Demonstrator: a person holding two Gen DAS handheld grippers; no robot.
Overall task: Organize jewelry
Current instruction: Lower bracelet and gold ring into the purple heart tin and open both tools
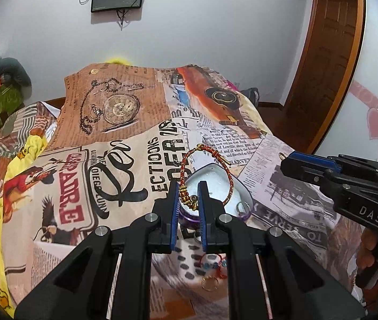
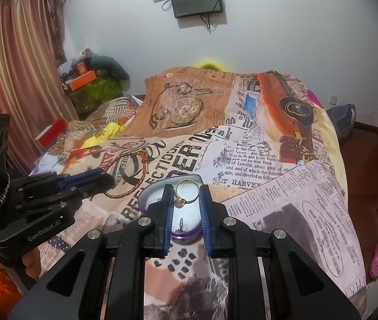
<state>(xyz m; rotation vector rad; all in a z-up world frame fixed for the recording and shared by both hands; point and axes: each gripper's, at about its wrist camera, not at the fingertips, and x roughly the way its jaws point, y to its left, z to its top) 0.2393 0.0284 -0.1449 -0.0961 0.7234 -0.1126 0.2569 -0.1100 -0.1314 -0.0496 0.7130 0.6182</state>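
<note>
A purple heart-shaped jewelry box (image 1: 215,184) with a white inside lies open on the bed; it also shows in the right wrist view (image 2: 157,194). My left gripper (image 1: 188,193) is shut on a red-and-gold braided bracelet (image 1: 206,160), held over the box; the bracelet loop also shows in the right wrist view (image 2: 133,173). My right gripper (image 2: 186,194) is shut on a gold ring with a pale stone (image 2: 186,190), above the box. A silver ring (image 2: 181,224) lies inside the box, also in the left wrist view (image 1: 242,208).
The bed is covered by a newspaper-print quilt (image 1: 135,138). A gold ring (image 1: 209,282) and a red beaded bracelet (image 1: 213,262) lie on the quilt below my left gripper. A wooden door (image 1: 325,53) stands at right. Curtains (image 2: 15,66) hang at left.
</note>
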